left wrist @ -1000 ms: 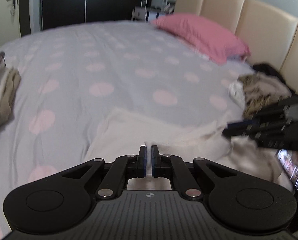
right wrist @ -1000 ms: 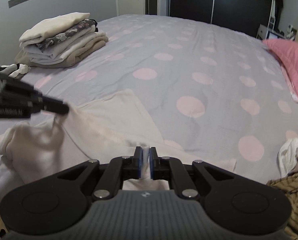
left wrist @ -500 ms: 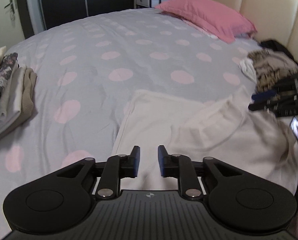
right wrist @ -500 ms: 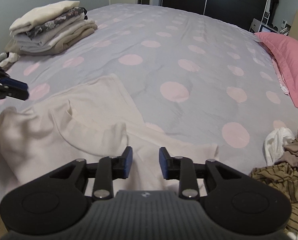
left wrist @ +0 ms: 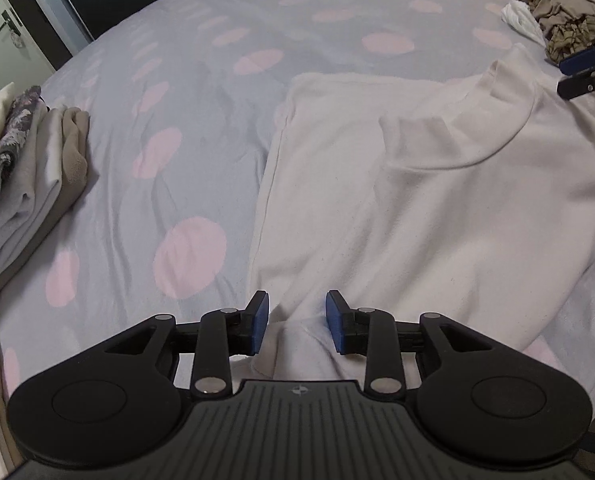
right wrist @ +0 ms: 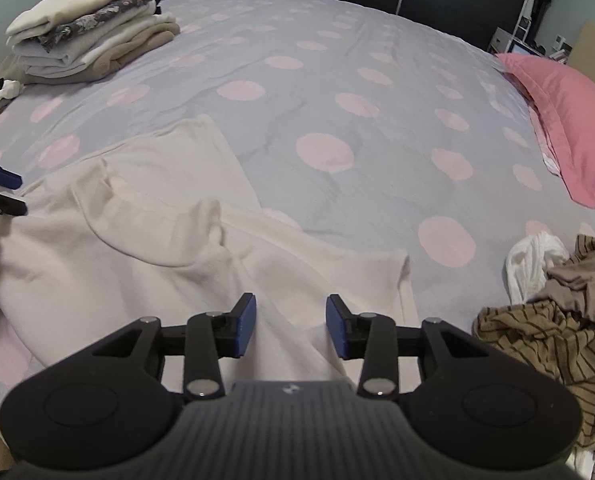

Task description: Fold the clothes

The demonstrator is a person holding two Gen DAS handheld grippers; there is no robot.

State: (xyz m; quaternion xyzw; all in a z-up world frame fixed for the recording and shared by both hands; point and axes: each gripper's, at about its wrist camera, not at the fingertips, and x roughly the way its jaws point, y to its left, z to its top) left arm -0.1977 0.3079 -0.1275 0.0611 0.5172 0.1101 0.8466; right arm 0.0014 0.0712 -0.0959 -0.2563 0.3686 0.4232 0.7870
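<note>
One cream sweater spread on a polka-dot bed, both hand-held grippers over it.

One bed (right wrist: 337, 80); one cream sweater (left wrist: 437, 200) flat near its front edge; one pink pillow (right wrist: 569, 120); one folded stack (right wrist: 93, 36); one unfolded heap (right wrist: 549, 320). Left hand-held gripper (left wrist: 297, 322) and right hand-held gripper (right wrist: 291, 326): jaws apart and opening, fabric between the pads, not clamped.

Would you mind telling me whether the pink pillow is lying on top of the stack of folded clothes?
No, the pink pillow lies at the right side of the bed, far from the stack of folded clothes at the left.
</note>
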